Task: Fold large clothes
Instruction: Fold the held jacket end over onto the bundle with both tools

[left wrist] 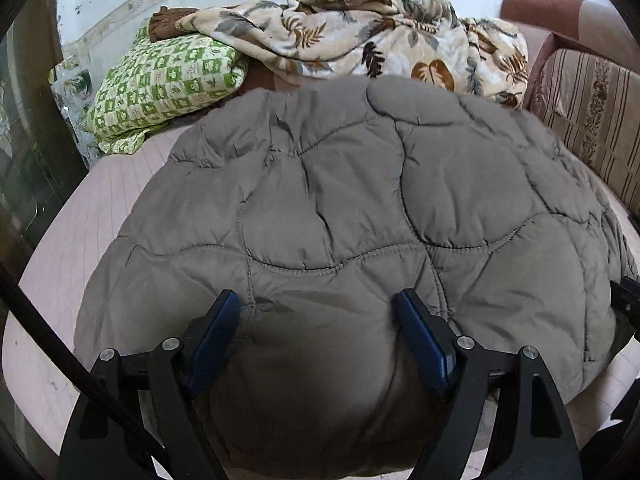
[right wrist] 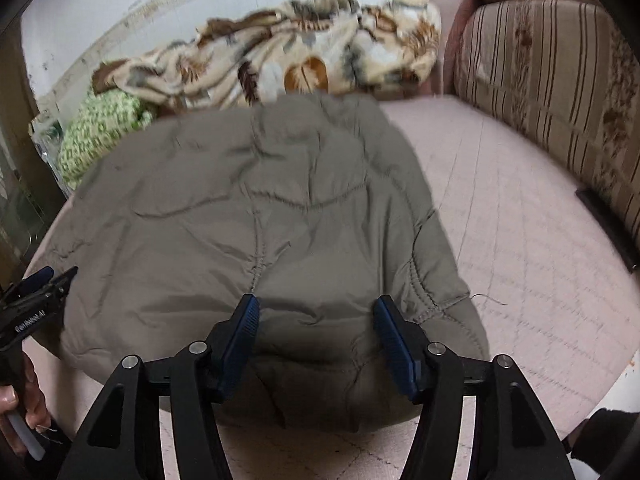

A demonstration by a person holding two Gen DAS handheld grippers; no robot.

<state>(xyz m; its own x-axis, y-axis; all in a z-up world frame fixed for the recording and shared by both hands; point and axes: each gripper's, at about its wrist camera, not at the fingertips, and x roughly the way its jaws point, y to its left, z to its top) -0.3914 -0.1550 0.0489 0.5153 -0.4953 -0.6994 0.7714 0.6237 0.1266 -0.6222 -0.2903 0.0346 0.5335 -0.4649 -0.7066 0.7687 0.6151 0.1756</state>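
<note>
1. Both tools stand with their jaws apart over the near edge of the bed: the left tool (left wrist: 318, 300) straddles a puffed part of the grey quilted jacket (left wrist: 360, 200) without its blue pads (left wrist: 214, 340) pressing on the cloth, and the right tool (right wrist: 316, 306) likewise has jacket fabric between its fingers, ungripped.
2. Underneath, the bed (right wrist: 520, 240) carries a pale pink sheet with a faint grid pattern.
3. Spread across the bed's middle and reaching its near edge lies the grey quilted jacket, flat and puffy with curved stitch lines; bare sheet shows to its right in the right wrist view.
4. At the far edge of the bed, a leaf-print blanket (left wrist: 380, 40) is heaped against the wall.
5. Along the bed's right edge stands a striped cushion (left wrist: 592, 120).
6. Toward the far left corner rests a green checked pillow (left wrist: 160, 84), partly under the blanket.
7. In the right wrist view, a hand (right wrist: 20, 404) grips the left tool's handle at the lower left.
</note>
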